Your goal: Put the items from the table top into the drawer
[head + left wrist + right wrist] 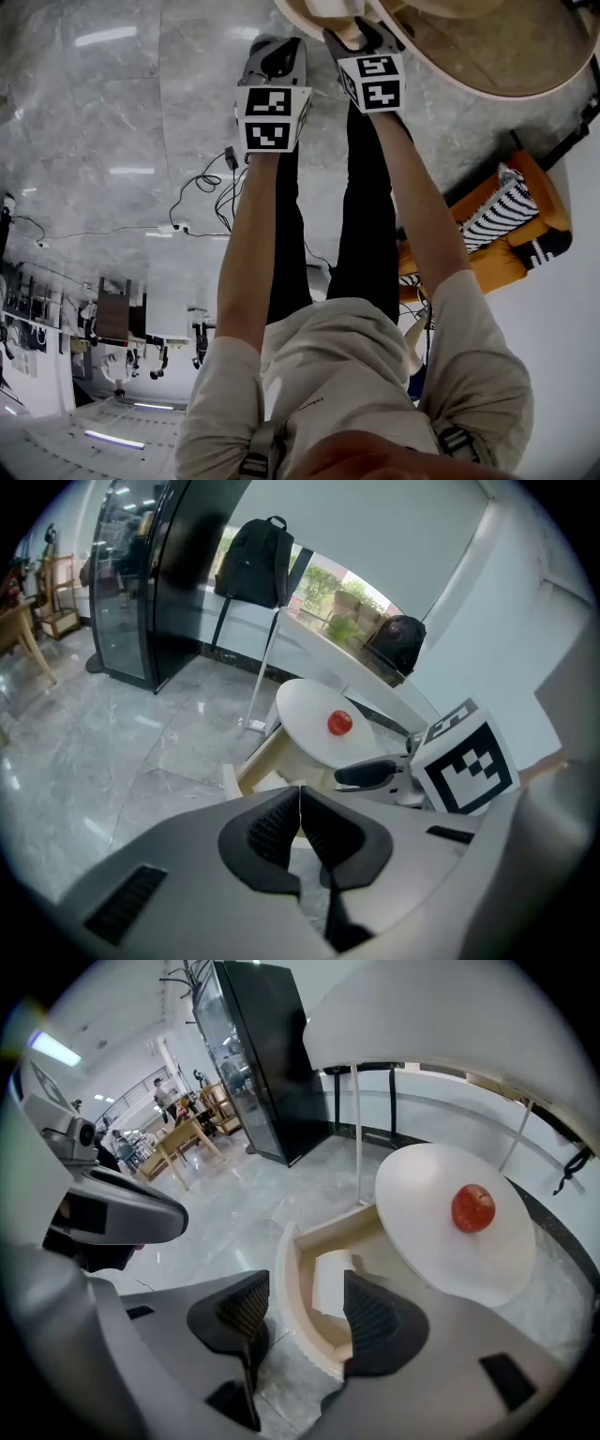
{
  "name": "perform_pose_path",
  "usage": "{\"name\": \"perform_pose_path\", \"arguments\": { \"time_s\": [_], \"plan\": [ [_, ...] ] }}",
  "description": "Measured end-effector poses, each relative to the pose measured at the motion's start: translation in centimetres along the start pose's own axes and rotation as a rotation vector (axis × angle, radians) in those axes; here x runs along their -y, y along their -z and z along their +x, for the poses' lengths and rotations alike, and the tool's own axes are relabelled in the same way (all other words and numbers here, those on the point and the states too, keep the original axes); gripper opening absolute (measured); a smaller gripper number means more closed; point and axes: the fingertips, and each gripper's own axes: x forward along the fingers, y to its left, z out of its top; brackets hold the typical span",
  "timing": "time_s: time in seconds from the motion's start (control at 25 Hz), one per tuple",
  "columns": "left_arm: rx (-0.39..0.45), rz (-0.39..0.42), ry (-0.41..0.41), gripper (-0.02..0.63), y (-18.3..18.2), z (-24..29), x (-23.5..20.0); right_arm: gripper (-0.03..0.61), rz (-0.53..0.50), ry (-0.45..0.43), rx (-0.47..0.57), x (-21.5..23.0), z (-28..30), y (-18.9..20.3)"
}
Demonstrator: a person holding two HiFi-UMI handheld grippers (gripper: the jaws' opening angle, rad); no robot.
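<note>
A red apple (472,1207) lies on the round white table top (441,1260); it also shows in the left gripper view, apple (339,723). Below the table top a curved cream drawer (292,1312) stands pulled out, with a white block (330,1283) inside. My right gripper (300,1321) is open and hangs above the drawer's rim with nothing between its pads. My left gripper (298,827) is shut and empty, short of the drawer (262,764). In the head view both grippers, left (278,52) and right (361,36), reach out side by side toward the table (525,66).
A tall black glass cabinet (159,583) stands at the back left. Two backpacks (255,562) rest along the window ledge. An orange chair with a striped cushion (506,225) is to my right. Cables (202,202) trail across the grey marble floor.
</note>
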Motion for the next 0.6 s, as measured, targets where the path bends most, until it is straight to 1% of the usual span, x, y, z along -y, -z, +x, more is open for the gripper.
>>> {"name": "perform_pose_path", "arguments": {
  "time_s": [0.08,0.24,0.36,0.52,0.6],
  "plan": [
    [0.009,0.0,0.007,0.021,-1.1,-0.7,0.2,0.249,0.012,-0.007,0.015,-0.5,-1.3,-0.8],
    [0.014,-0.042,0.021,0.021,-2.3,-2.4,0.6,0.249,0.054,-0.032,0.033,-2.3,-4.3,-1.5],
    [0.01,-0.041,0.012,0.021,-2.8,-3.9,0.6,0.249,0.066,-0.046,0.03,-3.7,-6.1,-1.6],
    [0.002,-0.041,0.016,0.021,-3.5,-6.3,1.3,0.249,0.11,-0.092,0.02,-5.5,-8.8,-1.7],
    [-0.004,-0.034,0.012,0.021,-3.9,-8.0,1.8,0.249,0.116,-0.097,0.012,-6.3,-10.7,-2.2]
  ]
}}
